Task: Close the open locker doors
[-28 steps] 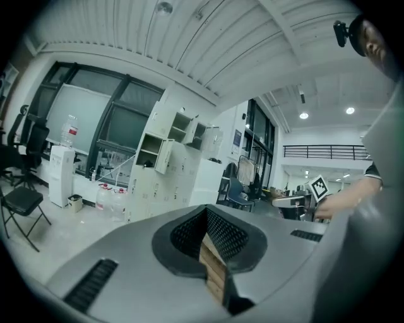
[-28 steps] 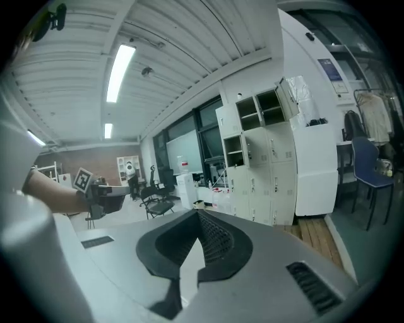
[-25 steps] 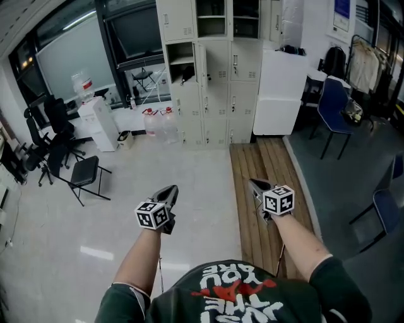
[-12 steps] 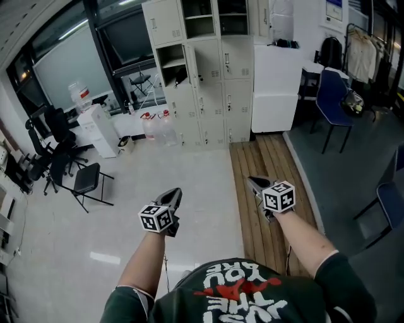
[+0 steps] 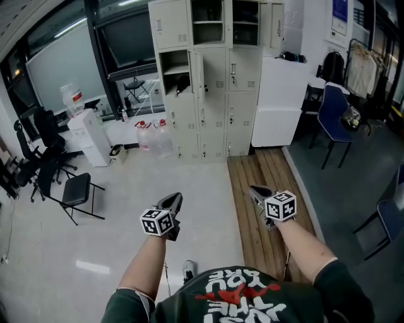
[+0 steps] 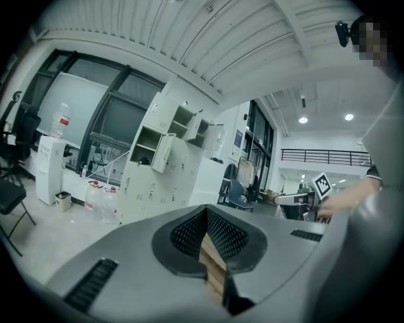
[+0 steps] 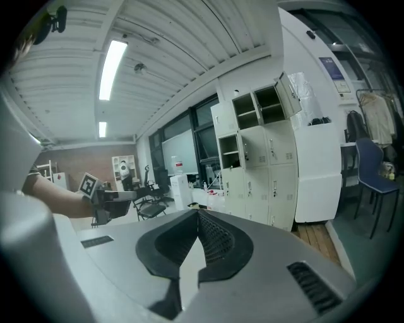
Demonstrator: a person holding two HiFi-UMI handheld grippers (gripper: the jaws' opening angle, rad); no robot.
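Note:
A bank of beige lockers (image 5: 214,82) stands against the far wall, well ahead of both grippers. One middle-row compartment (image 5: 176,70) is open with its door (image 5: 196,72) ajar. Two top-row compartments (image 5: 207,19) also stand open, with a door (image 5: 276,24) swung out at their right. My left gripper (image 5: 176,199) is shut and empty, held over the pale floor and pointing at the lockers (image 6: 158,173). To its right, my right gripper (image 5: 252,189) is shut and empty above the wooden strip. Its own view shows the lockers (image 7: 259,167) beyond the closed tips (image 7: 198,212); the left gripper's tips (image 6: 206,208) meet too.
A white cabinet (image 5: 278,101) stands right of the lockers. Blue chairs (image 5: 331,113) are at the right. A black folding chair (image 5: 76,190), office chairs, a water dispenser (image 5: 83,131) and water bottles (image 5: 155,137) line the left. A wooden floor strip (image 5: 265,214) leads to the lockers.
The lockers have come nearer and sit lower in the head view. Both grippers have moved forward with the person, still shut and pointing ahead.

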